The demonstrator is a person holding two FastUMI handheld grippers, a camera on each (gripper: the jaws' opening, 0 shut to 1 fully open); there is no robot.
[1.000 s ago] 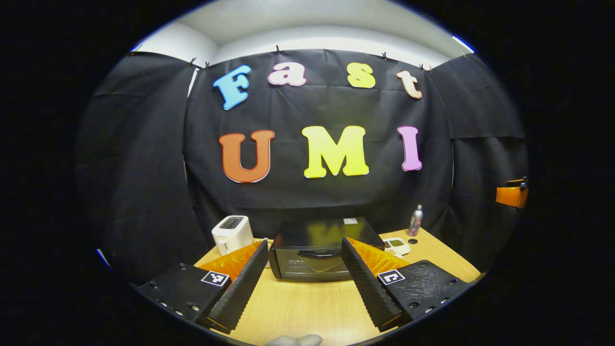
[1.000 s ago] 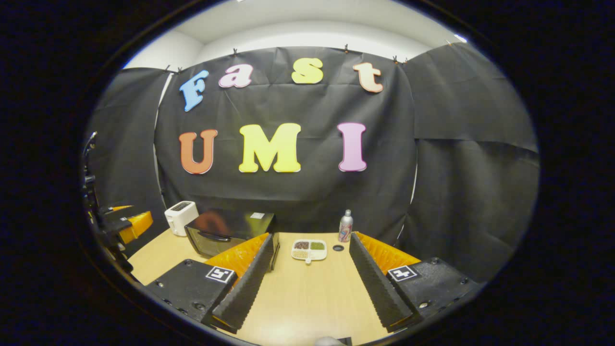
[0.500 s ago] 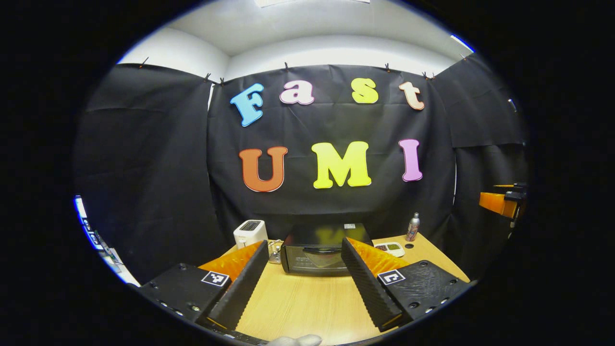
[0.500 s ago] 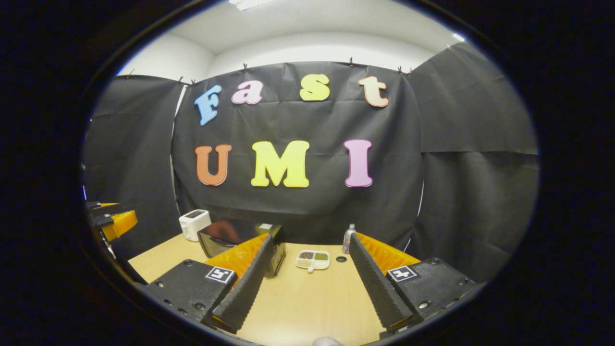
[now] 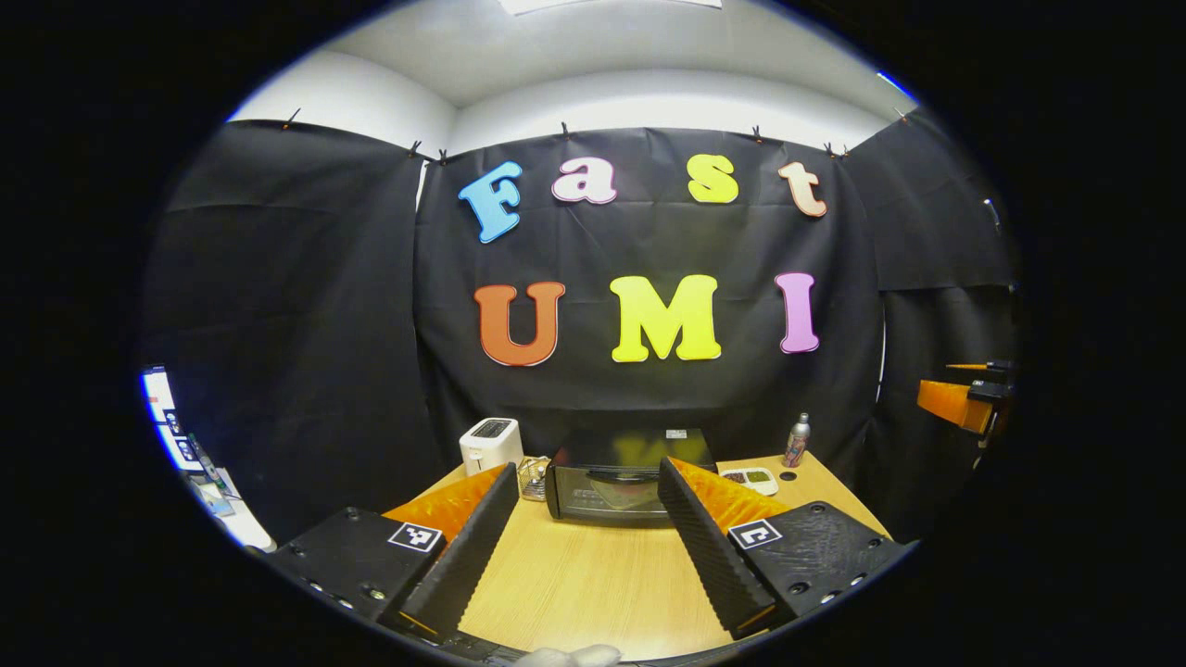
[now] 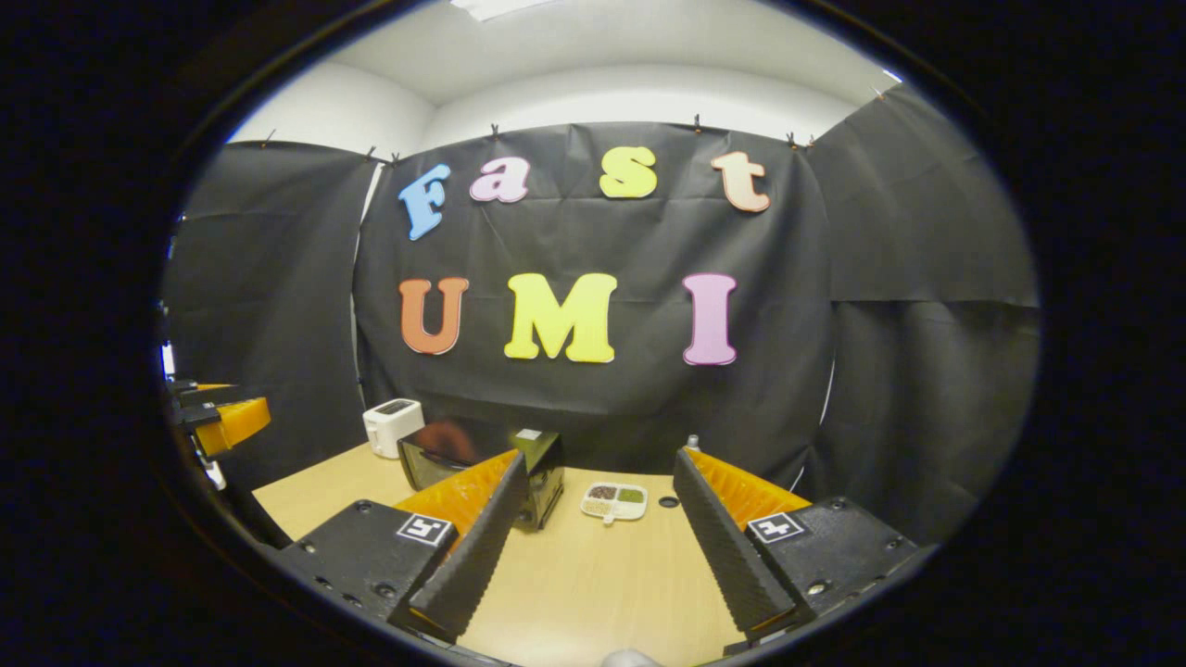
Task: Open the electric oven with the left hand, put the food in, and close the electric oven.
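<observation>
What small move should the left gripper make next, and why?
Probably forward and down toward the oven door's top edge. The door is shut, the left gripper is open with nothing between its fingers and hangs well short of the oven over the table, and the food tray sits on the table beside the oven.

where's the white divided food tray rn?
White divided food tray lies on the wooden table, just right of the black electric oven in the right gripper view, with a small dark hole beside it.
</observation>
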